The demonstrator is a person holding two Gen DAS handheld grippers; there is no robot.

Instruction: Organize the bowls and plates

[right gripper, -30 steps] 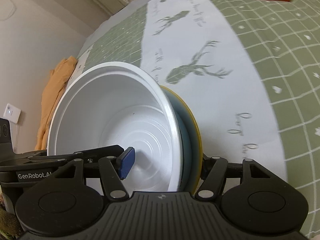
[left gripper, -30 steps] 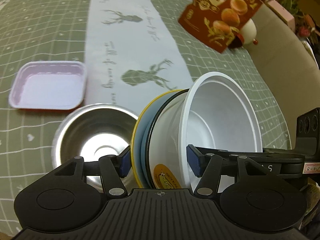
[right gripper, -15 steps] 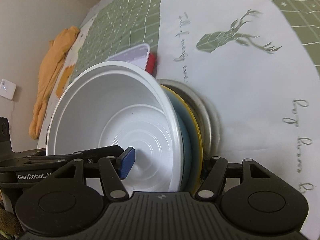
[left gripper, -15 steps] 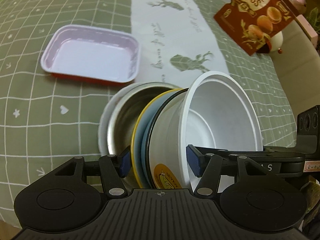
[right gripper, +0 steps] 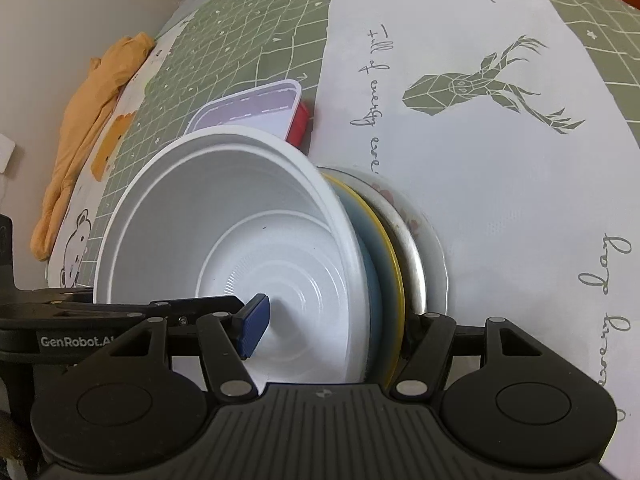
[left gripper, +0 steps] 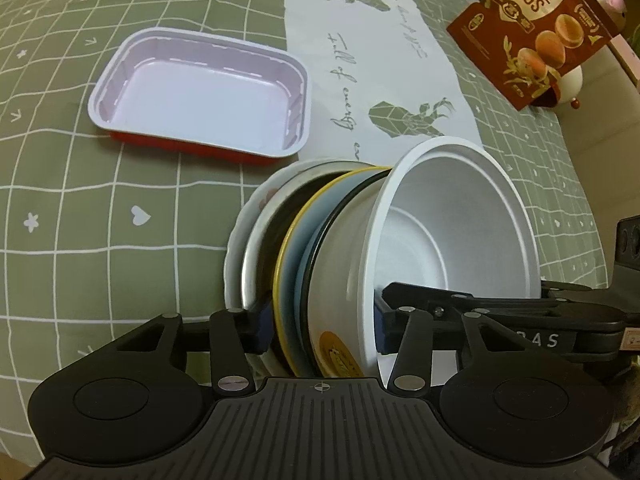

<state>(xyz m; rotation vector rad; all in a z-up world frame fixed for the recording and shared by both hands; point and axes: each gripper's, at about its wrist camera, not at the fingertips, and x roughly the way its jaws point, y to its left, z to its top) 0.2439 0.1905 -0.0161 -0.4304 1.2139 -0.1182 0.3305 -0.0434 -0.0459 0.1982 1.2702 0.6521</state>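
Both grippers hold one nested stack from opposite sides. My left gripper [left gripper: 320,330] is shut on the white paper bowl [left gripper: 456,232] and the yellow-rimmed blue plate [left gripper: 286,268] under it. My right gripper [right gripper: 332,322] is shut on the same white bowl [right gripper: 240,232] and plate [right gripper: 386,240]. The stack sits inside a steel bowl [left gripper: 250,264] that rests on a white floral plate [left gripper: 236,240]; both also show in the right wrist view, the steel bowl [right gripper: 412,256] and the floral plate [right gripper: 434,248].
A shallow white tray with a red outside [left gripper: 204,92] lies on the green checked tablecloth beyond the stack, also in the right wrist view [right gripper: 256,108]. A quail-eggs box [left gripper: 536,28] stands at the far right. Orange cloth [right gripper: 84,120] hangs at the table's left edge.
Both grippers carried the white bowl and blue plate toward the steel bowl and lowered them into it. The tray now looks nearer, and the floral plate under the steel bowl has come into view.
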